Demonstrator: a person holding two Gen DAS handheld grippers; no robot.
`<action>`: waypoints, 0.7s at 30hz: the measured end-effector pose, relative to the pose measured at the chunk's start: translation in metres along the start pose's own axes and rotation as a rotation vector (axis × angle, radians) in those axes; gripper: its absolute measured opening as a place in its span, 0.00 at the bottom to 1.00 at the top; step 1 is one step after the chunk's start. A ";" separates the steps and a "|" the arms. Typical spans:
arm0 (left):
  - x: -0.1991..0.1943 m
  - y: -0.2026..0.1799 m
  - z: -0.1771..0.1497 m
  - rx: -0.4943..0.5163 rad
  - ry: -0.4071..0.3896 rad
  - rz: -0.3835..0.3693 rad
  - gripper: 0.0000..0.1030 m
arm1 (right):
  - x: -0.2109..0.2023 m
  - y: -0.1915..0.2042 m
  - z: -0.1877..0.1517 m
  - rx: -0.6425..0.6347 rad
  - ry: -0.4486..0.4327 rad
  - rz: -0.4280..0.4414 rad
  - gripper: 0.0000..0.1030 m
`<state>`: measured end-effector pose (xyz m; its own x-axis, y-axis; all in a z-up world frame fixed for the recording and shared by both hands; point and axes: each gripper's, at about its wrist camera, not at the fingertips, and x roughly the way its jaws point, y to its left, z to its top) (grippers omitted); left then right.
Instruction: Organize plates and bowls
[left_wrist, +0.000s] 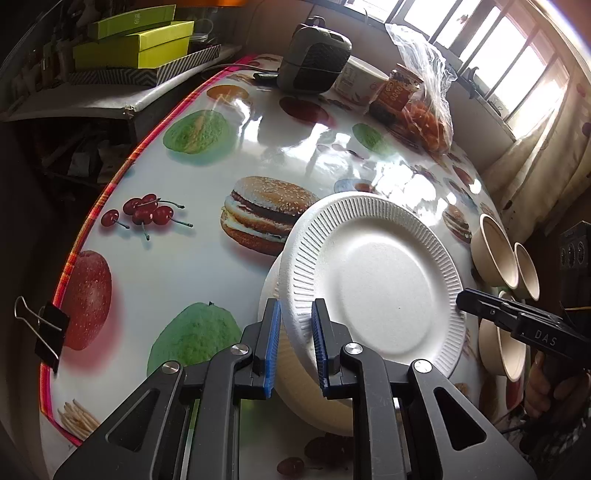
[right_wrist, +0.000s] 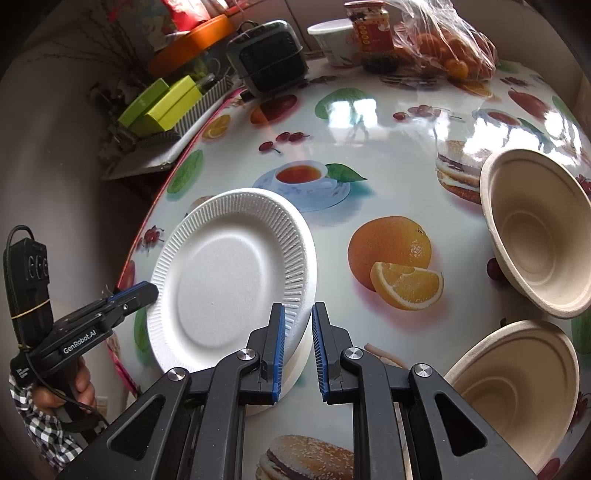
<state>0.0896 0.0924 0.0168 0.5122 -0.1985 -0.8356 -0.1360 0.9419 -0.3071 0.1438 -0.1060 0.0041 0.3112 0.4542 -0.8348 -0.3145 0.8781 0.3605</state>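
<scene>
The left gripper (left_wrist: 295, 325) clamps the ribbed rim of a white paper plate (left_wrist: 384, 284), held tilted above another plate (left_wrist: 269, 288) on the fruit-printed table (left_wrist: 184, 266). The right gripper (left_wrist: 461, 299) meets the plate's opposite rim; beige bowls (left_wrist: 495, 254) stand beyond.

The white plate (right_wrist: 229, 273) looks like matt foam with a ribbed rim. Beside it, the beige bowls (right_wrist: 535, 236) are matt pulp-fibre; beneath it, the printed tablecloth (right_wrist: 369, 147) is glossy plastic.

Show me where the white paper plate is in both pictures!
Left wrist view: white paper plate is lower right of centre, its near rim in the left claw.
Right wrist view: the plate is lower left.
Shared landmark: the grey heater at the table's far end.
</scene>
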 end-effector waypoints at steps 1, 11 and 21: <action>-0.001 0.000 -0.001 0.000 -0.002 0.002 0.17 | 0.000 0.000 -0.001 0.000 0.002 0.003 0.15; 0.001 0.003 -0.012 -0.002 0.009 0.012 0.17 | 0.006 0.000 -0.008 -0.006 0.018 0.006 0.15; 0.004 0.007 -0.017 -0.011 0.017 0.012 0.17 | 0.010 0.000 -0.009 -0.010 0.026 0.006 0.15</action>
<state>0.0764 0.0932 0.0032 0.4957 -0.1915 -0.8471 -0.1513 0.9414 -0.3014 0.1393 -0.1029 -0.0081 0.2860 0.4550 -0.8433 -0.3251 0.8739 0.3613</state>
